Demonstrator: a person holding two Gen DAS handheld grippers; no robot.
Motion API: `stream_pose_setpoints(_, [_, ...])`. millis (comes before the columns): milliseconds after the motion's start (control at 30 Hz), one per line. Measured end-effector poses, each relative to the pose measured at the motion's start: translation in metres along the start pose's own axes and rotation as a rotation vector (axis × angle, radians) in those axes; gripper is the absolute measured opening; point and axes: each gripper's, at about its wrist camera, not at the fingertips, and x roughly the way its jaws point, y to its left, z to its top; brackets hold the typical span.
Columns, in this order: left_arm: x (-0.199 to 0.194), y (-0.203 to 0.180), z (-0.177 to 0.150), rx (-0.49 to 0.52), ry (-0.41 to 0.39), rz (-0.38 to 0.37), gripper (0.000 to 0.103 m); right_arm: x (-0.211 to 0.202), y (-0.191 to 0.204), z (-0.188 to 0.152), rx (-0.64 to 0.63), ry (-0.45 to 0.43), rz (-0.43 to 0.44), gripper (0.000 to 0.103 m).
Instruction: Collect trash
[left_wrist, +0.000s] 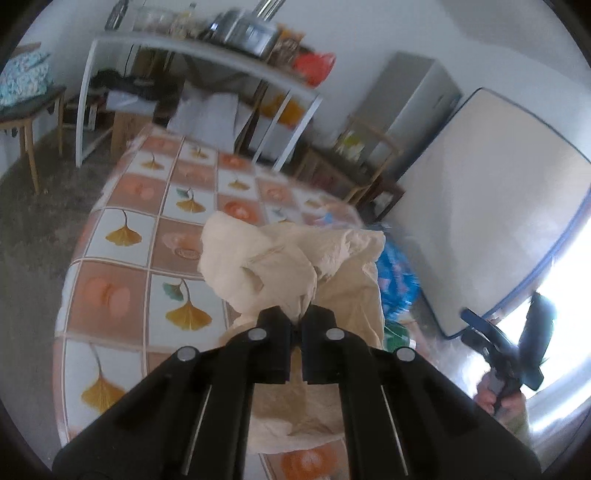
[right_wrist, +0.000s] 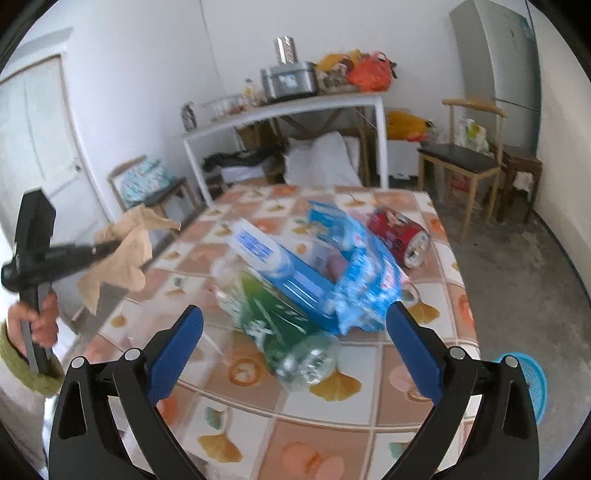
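While the left tongs (left_wrist: 299, 314) clamp a crumpled beige paper (left_wrist: 291, 254) clear above the tiled desk (left_wrist: 122, 229), the right tongs (right_wrist: 295, 325) stand wide apart over a blurred heap there: blue wrapper (right_wrist: 354, 266), green bottle (right_wrist: 280, 317), red can (right_wrist: 402, 232).

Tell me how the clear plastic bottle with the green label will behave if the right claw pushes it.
The plastic bottle lies on its side on the table, so it will probably roll. It looks empty and crumpled: likely light, and may skid or flex rather than resist.
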Motion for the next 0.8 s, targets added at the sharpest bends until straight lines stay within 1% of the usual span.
stream_pose_setpoints(67, [-0.021,-0.011,-0.02,0.023,-0.035,-0.021,0.002,-0.004,0.009,0.003,-0.007,-0.014,0.061,0.084])
stream_pose_setpoints(100, [-0.027,-0.015,-0.028,0.029,-0.046,-0.024,0.002,-0.005,0.012,0.004,-0.009,-0.015,0.082,0.076])
stream_pose_setpoints(133, [-0.036,-0.02,-0.044,0.035,-0.064,-0.022,0.002,-0.005,0.019,0.005,-0.013,-0.01,0.122,0.069])
stream_pose_setpoints(167, [-0.041,-0.021,-0.054,0.035,-0.075,-0.019,0.002,-0.005,0.024,0.005,-0.014,-0.005,0.157,0.066])
stream_pose_setpoints(233, [-0.049,-0.022,-0.083,0.026,-0.096,-0.02,0.002,-0.002,0.036,0.003,-0.012,0.02,0.238,0.054])
stream_pose_setpoints(333, [-0.053,-0.018,-0.117,-0.02,-0.091,-0.05,0.002,0.007,0.056,-0.005,-0.031,0.079,0.331,0.044])
stream_pose_setpoints(400, [-0.054,-0.018,-0.133,-0.024,-0.085,-0.051,0.002,0.014,0.065,-0.01,-0.032,0.128,0.38,0.038])
stream_pose_setpoints(467, [-0.056,-0.023,-0.145,-0.005,-0.077,-0.062,0.002,0.029,0.074,-0.019,-0.018,0.205,0.443,0.034])
stream_pose_setpoints(500, [-0.057,-0.026,-0.148,0.001,-0.075,-0.078,0.002,0.038,0.077,-0.025,-0.01,0.251,0.465,0.029])
stream_pose_setpoints(567, [-0.06,-0.032,-0.151,0.022,-0.067,-0.132,0.002,0.055,0.079,-0.036,0.012,0.335,0.493,0.023])
stream_pose_setpoints(600, [-0.06,-0.035,-0.151,0.033,-0.064,-0.148,0.002,0.067,0.08,-0.045,0.036,0.398,0.514,0.019])
stream_pose_setpoints(633, [-0.06,-0.039,-0.151,0.045,-0.056,-0.169,0.002,0.074,0.08,-0.051,0.052,0.437,0.527,0.017])
stream_pose_setpoints(700, [-0.054,-0.043,-0.153,0.045,-0.038,-0.199,0.002,0.089,0.076,-0.067,0.092,0.522,0.528,0.015])
stream_pose_setpoints(767, [-0.041,-0.041,-0.154,0.012,-0.008,-0.228,0.002,0.094,0.071,-0.081,0.117,0.565,0.52,0.014])
stream_pose_setpoints(800, [-0.03,-0.038,-0.154,-0.018,0.016,-0.24,0.002,0.095,0.068,-0.085,0.125,0.578,0.502,0.014])
